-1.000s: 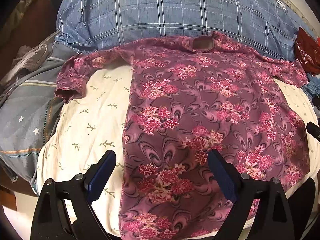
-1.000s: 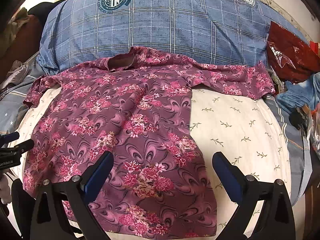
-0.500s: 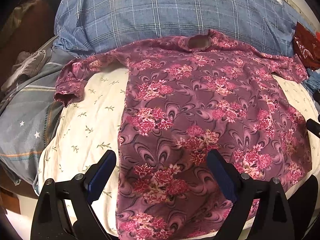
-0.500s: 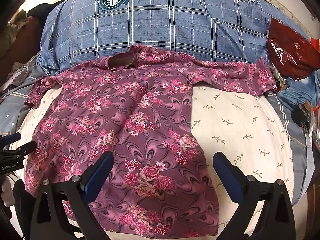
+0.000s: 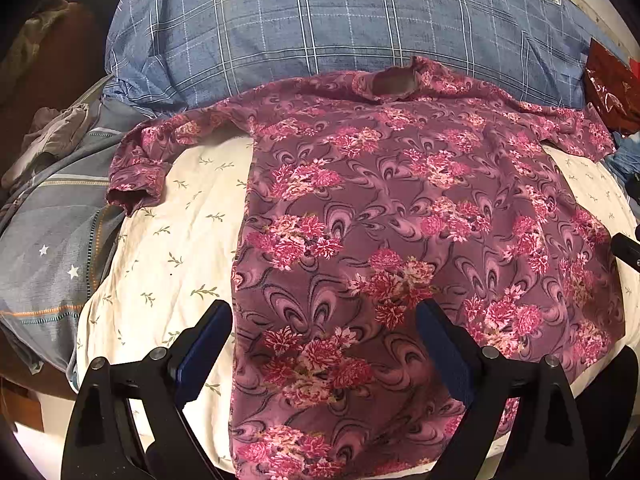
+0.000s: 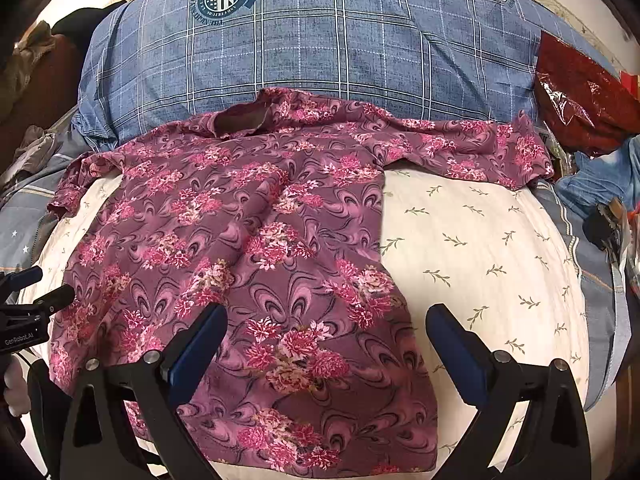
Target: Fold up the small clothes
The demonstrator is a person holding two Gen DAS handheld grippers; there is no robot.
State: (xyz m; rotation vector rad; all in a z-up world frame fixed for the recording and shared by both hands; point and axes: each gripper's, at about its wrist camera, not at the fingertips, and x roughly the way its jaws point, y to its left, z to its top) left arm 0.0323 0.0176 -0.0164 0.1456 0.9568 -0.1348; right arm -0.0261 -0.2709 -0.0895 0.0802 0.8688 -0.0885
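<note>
A purple floral shirt (image 5: 400, 208) lies spread flat, collar away from me, on a cream leaf-print cushion (image 5: 168, 248). It also shows in the right wrist view (image 6: 248, 240) with both sleeves spread out. My left gripper (image 5: 324, 332) is open and empty above the shirt's lower left part. My right gripper (image 6: 326, 332) is open and empty above the shirt's lower right edge. The left gripper's tip (image 6: 36, 300) shows at the far left of the right wrist view.
A blue plaid pillow (image 6: 320, 48) lies behind the shirt's collar. A grey star-print cloth (image 5: 44, 248) lies to the left. A red plastic bag (image 6: 580, 92) and blue cloth (image 6: 600, 180) lie to the right.
Both grippers have moved slightly, so the shirt sits a little lower and closer in both views. The shirt has not moved and both grippers stay open.
</note>
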